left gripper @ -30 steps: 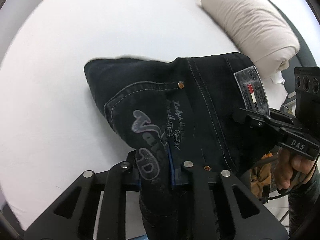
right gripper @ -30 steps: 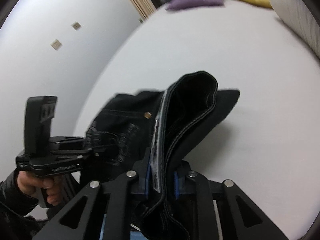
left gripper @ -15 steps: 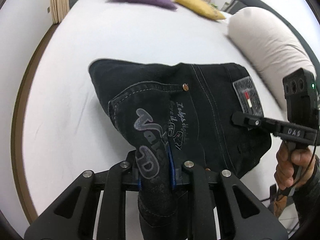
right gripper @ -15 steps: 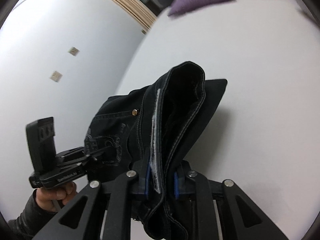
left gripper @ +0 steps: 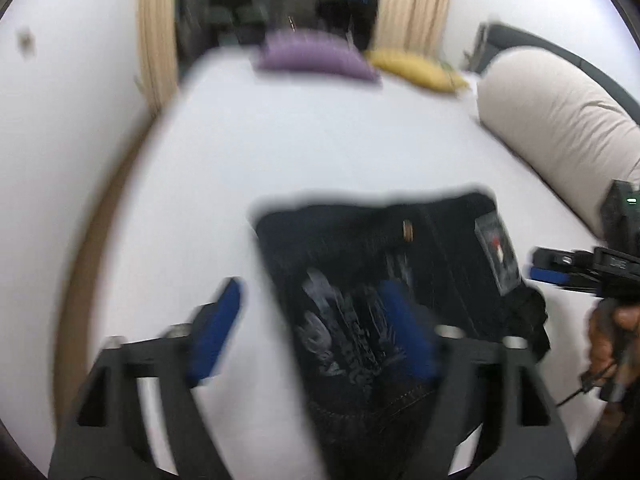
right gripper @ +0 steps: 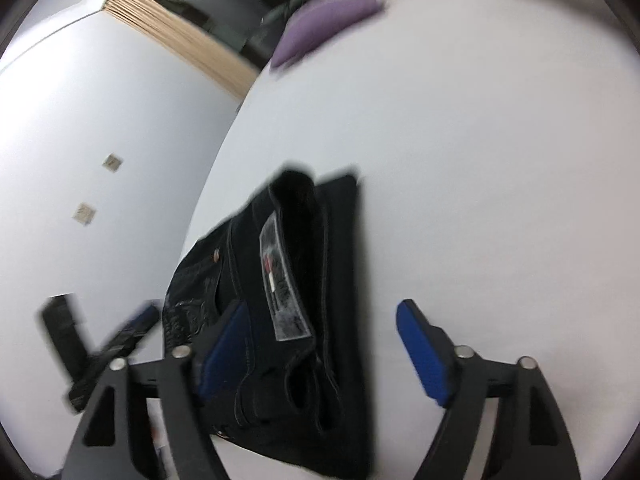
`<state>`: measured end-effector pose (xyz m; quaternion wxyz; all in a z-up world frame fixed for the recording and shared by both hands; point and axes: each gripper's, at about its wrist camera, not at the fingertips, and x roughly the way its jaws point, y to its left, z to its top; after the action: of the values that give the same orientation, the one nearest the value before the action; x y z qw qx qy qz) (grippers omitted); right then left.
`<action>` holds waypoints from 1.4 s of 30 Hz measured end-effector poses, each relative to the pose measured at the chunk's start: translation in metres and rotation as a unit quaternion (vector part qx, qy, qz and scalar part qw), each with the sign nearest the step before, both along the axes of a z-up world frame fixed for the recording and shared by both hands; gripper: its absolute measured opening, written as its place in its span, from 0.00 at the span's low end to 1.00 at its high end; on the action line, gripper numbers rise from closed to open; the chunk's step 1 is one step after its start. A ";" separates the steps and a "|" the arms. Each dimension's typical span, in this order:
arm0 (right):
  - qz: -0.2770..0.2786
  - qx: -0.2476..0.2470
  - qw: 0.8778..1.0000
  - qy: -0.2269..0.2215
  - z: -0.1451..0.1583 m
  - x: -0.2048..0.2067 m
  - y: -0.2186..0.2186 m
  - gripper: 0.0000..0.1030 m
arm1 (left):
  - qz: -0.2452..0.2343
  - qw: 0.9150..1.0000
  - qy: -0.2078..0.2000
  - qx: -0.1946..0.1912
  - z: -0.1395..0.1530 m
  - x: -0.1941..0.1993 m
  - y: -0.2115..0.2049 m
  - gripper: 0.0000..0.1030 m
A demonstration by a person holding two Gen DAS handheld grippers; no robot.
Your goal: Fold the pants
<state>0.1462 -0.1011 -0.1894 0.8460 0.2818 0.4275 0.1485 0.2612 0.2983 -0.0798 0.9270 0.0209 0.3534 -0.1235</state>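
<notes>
Black denim: the folded pants (left gripper: 380, 280) lie flat on the white bed (left gripper: 320, 140), a compact dark bundle with the pale printed logo and the waistband patch (right gripper: 282, 280) facing up. Left gripper (left gripper: 316, 336) has its 2 blue-padded fingers (left gripper: 216, 332) spread wide, one on bare sheet, the other over the denim, gripping nothing; the view is blurred. Right gripper (right gripper: 328, 356) is spread wide too, blue pads either side of the bundle's near edge, clamping nothing. From the left view, the right gripper sits at the bundle's right side, held by the right hand (left gripper: 612, 340). Beyond: a purple cushion (left gripper: 316, 58), a yellow cushion (left gripper: 412, 68) and a cream bolster (left gripper: 560, 120) along the far edges
</notes>
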 end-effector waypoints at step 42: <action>-0.072 -0.305 0.938 -0.145 0.225 -0.224 0.096 1.00 | 0.165 0.985 0.029 0.034 0.118 -0.232 0.004 1.00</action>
<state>-0.0779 -0.0051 0.0355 0.9527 0.0155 0.3034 -0.0110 0.0295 0.3019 0.0380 0.9227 -0.0099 0.3831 0.0425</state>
